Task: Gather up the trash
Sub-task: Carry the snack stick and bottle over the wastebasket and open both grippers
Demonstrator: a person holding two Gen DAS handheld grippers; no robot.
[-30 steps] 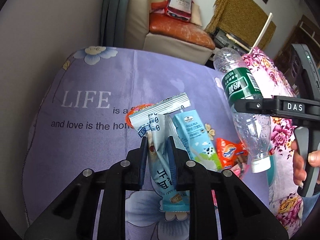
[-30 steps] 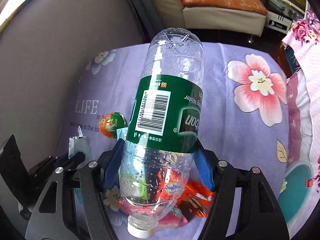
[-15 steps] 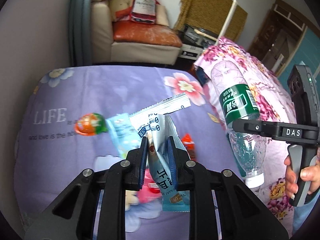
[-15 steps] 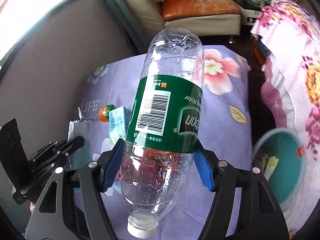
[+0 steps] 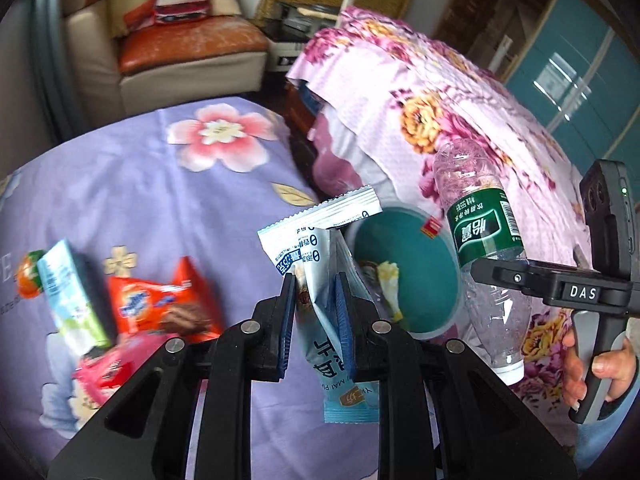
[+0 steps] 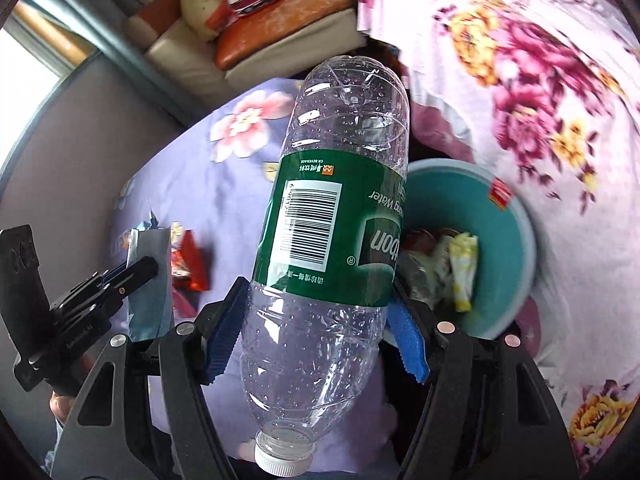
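My left gripper (image 5: pixel 316 280) is shut on a white and blue snack wrapper (image 5: pixel 320 240), held in the air just left of a teal bin (image 5: pixel 436 280). My right gripper (image 6: pixel 316 300) is shut on an empty clear plastic bottle (image 6: pixel 332 220) with a green label, cap pointing down; the teal bin (image 6: pixel 508 248) lies behind and to its right, with crumpled trash in it. In the left wrist view the bottle (image 5: pixel 480 232) hangs over the bin's right rim, with the right gripper (image 5: pixel 480 270) and a hand (image 5: pixel 604 364) on its handle. The left gripper (image 6: pixel 150 266) shows at left in the right wrist view.
On the purple flowered cloth (image 5: pixel 160 184) lie an orange snack packet (image 5: pixel 160 304), a small milk carton (image 5: pixel 68 296), a pink wrapper (image 5: pixel 108 368) and an orange-green ball (image 5: pixel 28 280). A pink floral bedcover (image 5: pixel 440 100) rises behind the bin. A sofa (image 5: pixel 180 48) stands at the back.
Both grippers have swept to the right with their loads, from over the litter on the purple cloth to the teal bin, which has come into view. Both grips are unchanged.
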